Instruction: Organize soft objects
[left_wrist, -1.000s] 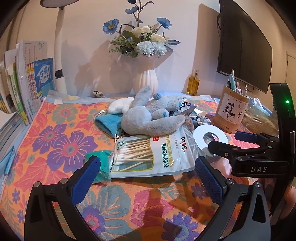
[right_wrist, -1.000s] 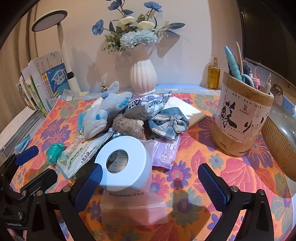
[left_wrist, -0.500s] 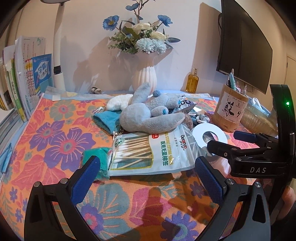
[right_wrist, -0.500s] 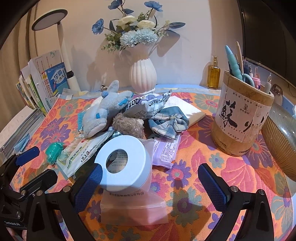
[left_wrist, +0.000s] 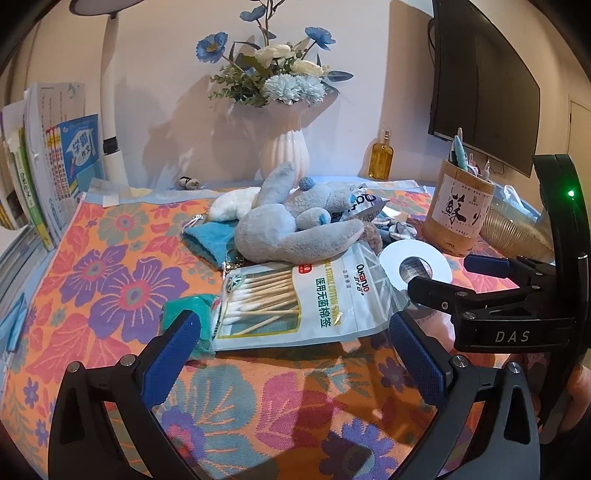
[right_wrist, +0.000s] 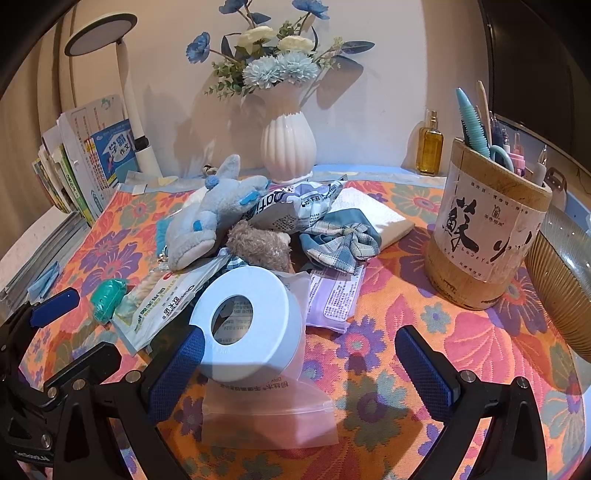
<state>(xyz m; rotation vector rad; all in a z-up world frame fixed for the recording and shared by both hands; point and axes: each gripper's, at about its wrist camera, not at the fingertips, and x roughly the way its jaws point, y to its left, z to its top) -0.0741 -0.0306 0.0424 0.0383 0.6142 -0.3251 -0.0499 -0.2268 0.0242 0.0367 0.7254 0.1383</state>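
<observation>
A grey-blue plush dolphin (left_wrist: 291, 232) (right_wrist: 207, 218) lies on a pile in the middle of the flowered tablecloth, partly over a bag of cotton swabs (left_wrist: 303, 306) (right_wrist: 166, 299). Around it lie a teal pouch (left_wrist: 210, 240), a white fluffy item (left_wrist: 232, 206), a brown furry toy (right_wrist: 258, 247), a plaid bow (right_wrist: 340, 240) and a white tape roll (right_wrist: 247, 325) (left_wrist: 415, 266) on a pink zip bag (right_wrist: 266, 413). My left gripper (left_wrist: 295, 347) stands open just in front of the swab bag. Behind the tape roll my right gripper (right_wrist: 299, 365) is open and holds nothing.
A white vase of flowers (left_wrist: 284, 155) and an oil bottle (left_wrist: 380, 158) stand at the back wall. A bamboo pen holder (right_wrist: 487, 229) and a ribbed bowl (right_wrist: 565, 280) are at the right. Books (left_wrist: 48, 166) and a lamp post (left_wrist: 110, 110) stand at the left.
My left gripper has shifted slightly, so the scene has slid a little left and down in its view. The right gripper has barely moved. Both stay open.
</observation>
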